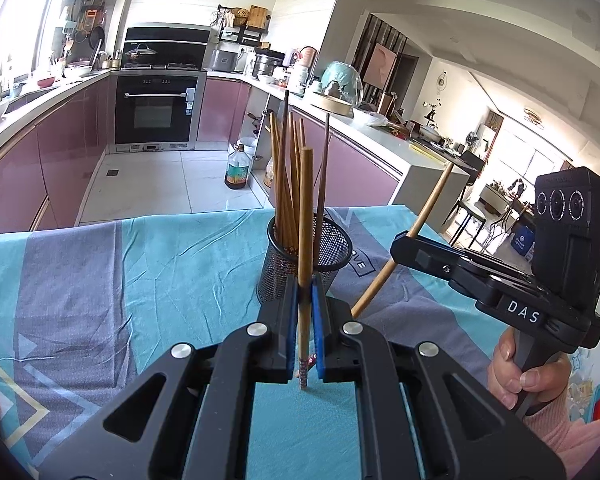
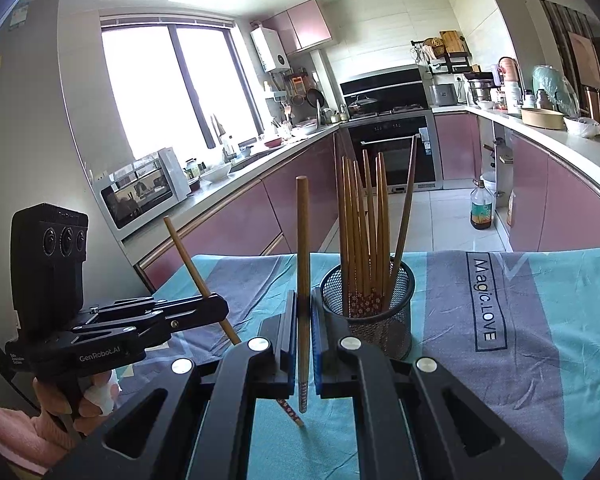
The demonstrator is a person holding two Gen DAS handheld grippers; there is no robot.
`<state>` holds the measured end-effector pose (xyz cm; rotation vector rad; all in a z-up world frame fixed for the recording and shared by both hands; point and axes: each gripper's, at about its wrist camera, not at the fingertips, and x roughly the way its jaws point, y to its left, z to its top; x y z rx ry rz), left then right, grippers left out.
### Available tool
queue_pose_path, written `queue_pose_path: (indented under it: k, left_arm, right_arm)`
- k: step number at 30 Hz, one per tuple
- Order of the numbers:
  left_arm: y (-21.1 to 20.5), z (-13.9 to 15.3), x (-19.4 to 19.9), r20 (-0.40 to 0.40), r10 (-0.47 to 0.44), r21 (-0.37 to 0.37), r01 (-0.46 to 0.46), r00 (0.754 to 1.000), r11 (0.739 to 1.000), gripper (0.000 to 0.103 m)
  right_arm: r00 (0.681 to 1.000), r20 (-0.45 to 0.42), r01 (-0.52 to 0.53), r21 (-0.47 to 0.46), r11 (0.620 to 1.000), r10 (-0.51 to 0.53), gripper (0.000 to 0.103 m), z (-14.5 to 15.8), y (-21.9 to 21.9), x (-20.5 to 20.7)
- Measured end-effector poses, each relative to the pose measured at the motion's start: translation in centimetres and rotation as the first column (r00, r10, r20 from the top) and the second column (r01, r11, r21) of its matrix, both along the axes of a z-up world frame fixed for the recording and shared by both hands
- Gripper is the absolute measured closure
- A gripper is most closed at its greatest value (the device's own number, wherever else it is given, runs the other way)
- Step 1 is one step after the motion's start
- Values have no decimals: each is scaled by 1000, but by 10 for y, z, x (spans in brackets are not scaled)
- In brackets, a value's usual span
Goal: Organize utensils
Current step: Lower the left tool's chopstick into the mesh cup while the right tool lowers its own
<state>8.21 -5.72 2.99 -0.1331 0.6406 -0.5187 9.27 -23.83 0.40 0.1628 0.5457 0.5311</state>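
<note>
Claws, L (image 1: 305,300) & R (image 2: 304,308), each pinch a chopstick upright beside mesh cup (image 2: 366,312) w/ chopsticks.

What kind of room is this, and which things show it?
Most likely a home kitchen. A built-in oven sits under a stove, a microwave stands on the counter by the window, and pink cabinets run along the walls.
</note>
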Motion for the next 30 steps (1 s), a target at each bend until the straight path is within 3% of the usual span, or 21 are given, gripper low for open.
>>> queue_pose_path:
  k: [30]
  left_arm:
    - [2,29,9,71,-16,-15,17,997,1000,96]
  right_arm:
    - [995,93,25,-2,1000,-24,98,31,-14,1]
